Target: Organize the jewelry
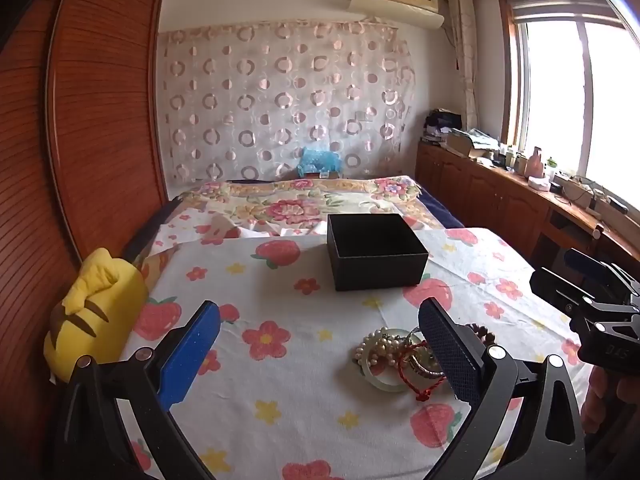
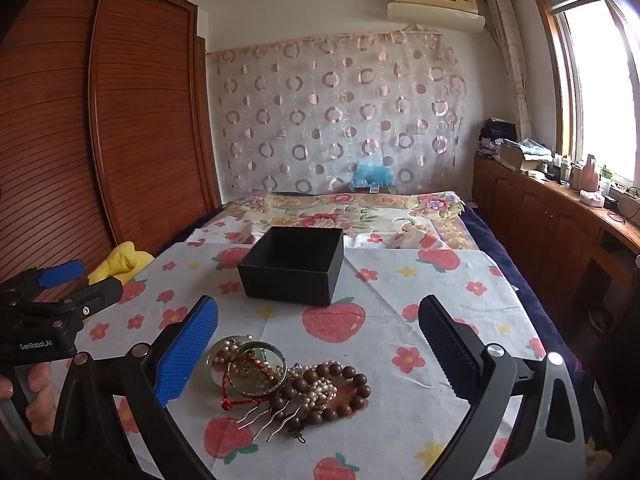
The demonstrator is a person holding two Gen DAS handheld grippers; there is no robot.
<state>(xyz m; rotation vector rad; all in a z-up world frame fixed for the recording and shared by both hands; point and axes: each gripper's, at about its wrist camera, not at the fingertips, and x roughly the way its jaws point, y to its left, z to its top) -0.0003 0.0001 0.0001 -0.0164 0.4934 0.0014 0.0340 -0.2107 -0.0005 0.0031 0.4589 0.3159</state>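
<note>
A pile of jewelry [image 2: 280,388] lies on the flowered cloth: pearl strands, a brown bead bracelet [image 2: 340,392], a metal bangle [image 2: 256,372], a red cord and a hair comb [image 2: 268,424]. It also shows in the left wrist view [image 1: 396,358], partly behind the right finger. An open black box [image 2: 296,266] stands empty beyond the pile; it also shows in the left wrist view [image 1: 376,256]. My left gripper [image 1: 320,352] is open, to the left of the pile. My right gripper [image 2: 320,352] is open, just above and around the pile.
A yellow plush toy [image 1: 96,312] lies at the cloth's left edge beside the wooden wardrobe [image 1: 80,120]. A floral blanket [image 2: 360,208] covers the bed behind the box. A cluttered wooden counter [image 2: 560,208] runs under the window on the right.
</note>
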